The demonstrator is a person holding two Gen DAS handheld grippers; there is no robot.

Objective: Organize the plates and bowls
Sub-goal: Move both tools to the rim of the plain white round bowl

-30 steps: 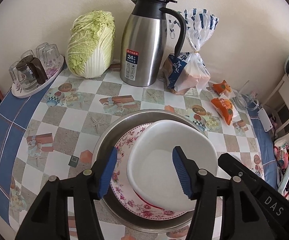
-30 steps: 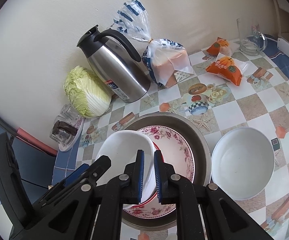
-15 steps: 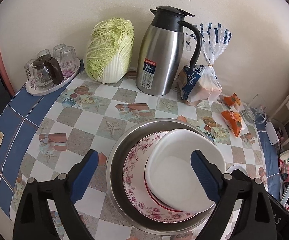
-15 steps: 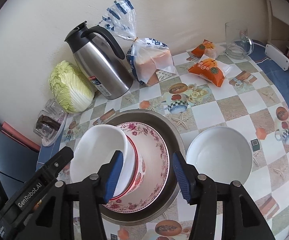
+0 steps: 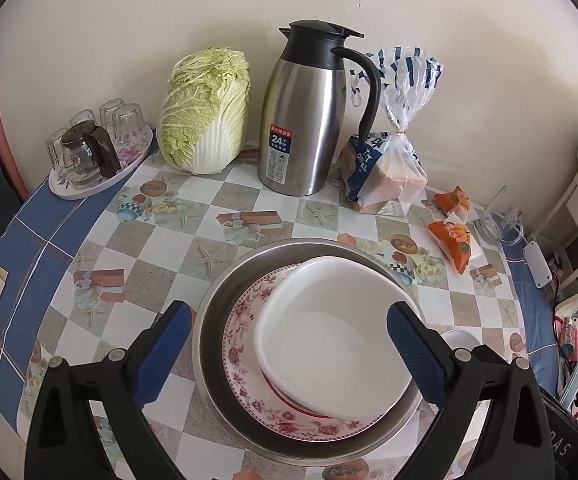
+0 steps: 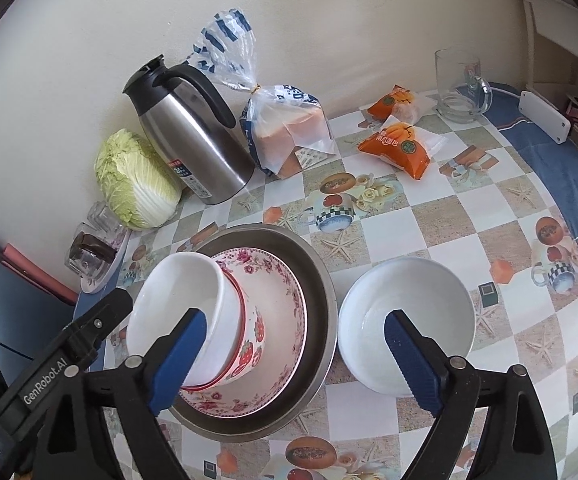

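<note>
Both claws (image 5: 287, 344) (image 6: 295, 354) newly apart, bowl (image 5: 329, 344) stacked.

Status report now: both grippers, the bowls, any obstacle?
Left gripper open; right gripper just opened, empty. White bowl tilted in strawberry-print bowl on floral plate, steel basin. Second white bowl alone beside. Nothing blocking.
</note>
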